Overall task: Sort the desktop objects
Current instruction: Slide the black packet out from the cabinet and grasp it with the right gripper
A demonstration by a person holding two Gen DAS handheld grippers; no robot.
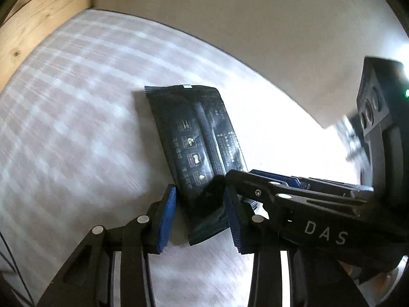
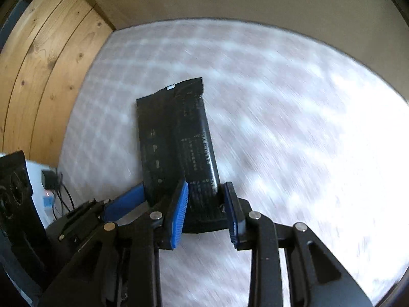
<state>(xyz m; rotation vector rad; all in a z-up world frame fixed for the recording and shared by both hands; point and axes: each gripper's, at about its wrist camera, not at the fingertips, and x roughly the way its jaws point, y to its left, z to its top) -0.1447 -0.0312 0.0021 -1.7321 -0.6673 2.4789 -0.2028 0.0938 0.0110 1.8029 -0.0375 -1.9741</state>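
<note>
A long black foil packet point(image 1: 194, 133) with pale print lies lengthwise on a pale checked cloth point(image 1: 76, 128). My left gripper point(image 1: 202, 215) has its blue pads against both sides of the packet's near end, which is crumpled between them. The right gripper point(image 1: 255, 186) reaches in from the right onto that same end. In the right wrist view the packet point(image 2: 176, 133) runs away from me, and my right gripper point(image 2: 205, 204) pinches its near end between its blue pads. The left gripper's blue pad point(image 2: 122, 202) shows just to the left of it.
A knotty wooden panel point(image 2: 38, 64) borders the cloth on the left and a beige wall point(image 1: 230, 12) stands behind. A small black plug with cables point(image 2: 51, 179) sits at the left edge, beside something white. Bright glare washes out the cloth at the right point(image 2: 345, 140).
</note>
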